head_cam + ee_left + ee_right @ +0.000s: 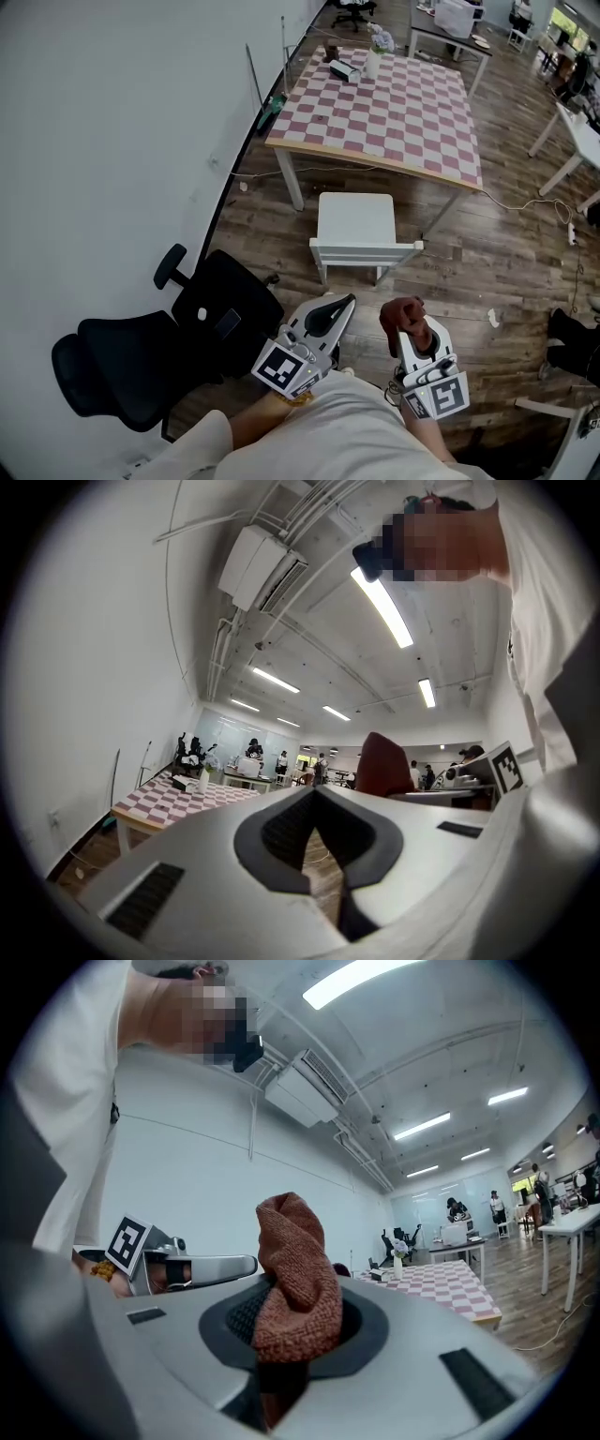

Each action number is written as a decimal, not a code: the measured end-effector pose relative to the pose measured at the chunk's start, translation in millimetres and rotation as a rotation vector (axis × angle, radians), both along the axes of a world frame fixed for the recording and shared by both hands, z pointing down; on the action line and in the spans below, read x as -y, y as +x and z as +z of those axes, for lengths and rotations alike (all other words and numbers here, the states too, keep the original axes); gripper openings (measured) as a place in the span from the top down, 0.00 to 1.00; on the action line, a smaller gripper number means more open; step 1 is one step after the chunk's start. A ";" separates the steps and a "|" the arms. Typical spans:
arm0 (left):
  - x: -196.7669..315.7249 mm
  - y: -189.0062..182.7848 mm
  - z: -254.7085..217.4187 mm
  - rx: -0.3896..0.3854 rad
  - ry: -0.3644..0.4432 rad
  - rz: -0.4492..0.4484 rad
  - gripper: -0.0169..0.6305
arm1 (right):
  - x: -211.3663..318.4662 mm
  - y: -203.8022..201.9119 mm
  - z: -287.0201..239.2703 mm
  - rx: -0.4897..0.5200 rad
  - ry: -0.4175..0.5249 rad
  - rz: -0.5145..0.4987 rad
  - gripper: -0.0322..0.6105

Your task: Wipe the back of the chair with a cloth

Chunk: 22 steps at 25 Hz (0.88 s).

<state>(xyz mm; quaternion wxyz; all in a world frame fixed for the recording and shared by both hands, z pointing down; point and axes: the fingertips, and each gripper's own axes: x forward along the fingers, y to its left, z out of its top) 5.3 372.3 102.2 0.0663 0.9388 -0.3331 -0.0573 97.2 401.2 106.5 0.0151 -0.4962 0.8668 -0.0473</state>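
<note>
From the head view there are two grippers, one cloth and two chairs. The left gripper (339, 307) has its jaws together with nothing in them. The right gripper (413, 330) has its jaws closed on a brownish-red cloth (403, 317), which bunches above them. Both hang over the wooden floor (487, 253), near each other but apart.

A black office chair (141, 361) stands by the white wall (112, 122), to the left of the left gripper. A white chair (356, 225) stands ahead of both grippers, just at the near edge of the checkered worktop (394, 112) (its back is turned to the person). No gripper touches either chair.

At the worktop's far edge, towards the left corner, stand one vase of flowers (376, 54) and one small box (345, 69).

In the left gripper view, the left gripper (314, 797) shows dark pads meeting at the tips, with only floor showing in the slit behind them. The cloth (382, 764) rises past it at right, and the right gripper (473, 778) lies beside that. The worktop (169, 799) sits far off at left.

In the right gripper view, the right gripper (298, 1333) pinches the cloth (295, 1279), which stands up in a twisted fold and hides the middle of the room. The left gripper (202, 1266) lies at left, and the worktop (441, 1283) with its vase (397, 1265) at right.
</note>
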 end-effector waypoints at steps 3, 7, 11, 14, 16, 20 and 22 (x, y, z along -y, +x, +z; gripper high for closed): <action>46.8 -8.4 5.7 -0.002 -0.001 0.007 0.96 | 48.7 -9.2 3.3 -0.001 0.005 0.007 0.82; 110.6 -23.4 4.0 -0.005 -0.002 0.014 0.96 | 115.6 -25.2 0.3 0.004 0.005 0.015 0.82; 170.7 -38.9 0.2 -0.005 -0.006 0.022 0.96 | 175.6 -40.4 -6.6 -0.006 0.011 0.024 0.82; 204.6 -47.7 -0.1 0.001 -0.020 0.037 0.96 | 210.9 -48.0 -8.9 -0.008 0.010 0.042 0.82; 223.9 -52.1 0.3 -0.001 -0.021 0.042 0.96 | 230.2 -51.2 -7.6 -0.009 0.006 0.055 0.82; 254.3 -56.4 9.6 0.008 -0.067 0.050 0.96 | 261.6 -54.5 2.3 -0.007 -0.015 0.072 0.82; 266.0 -55.7 14.3 0.012 -0.087 0.050 0.96 | 272.9 -52.6 7.6 -0.009 -0.027 0.074 0.82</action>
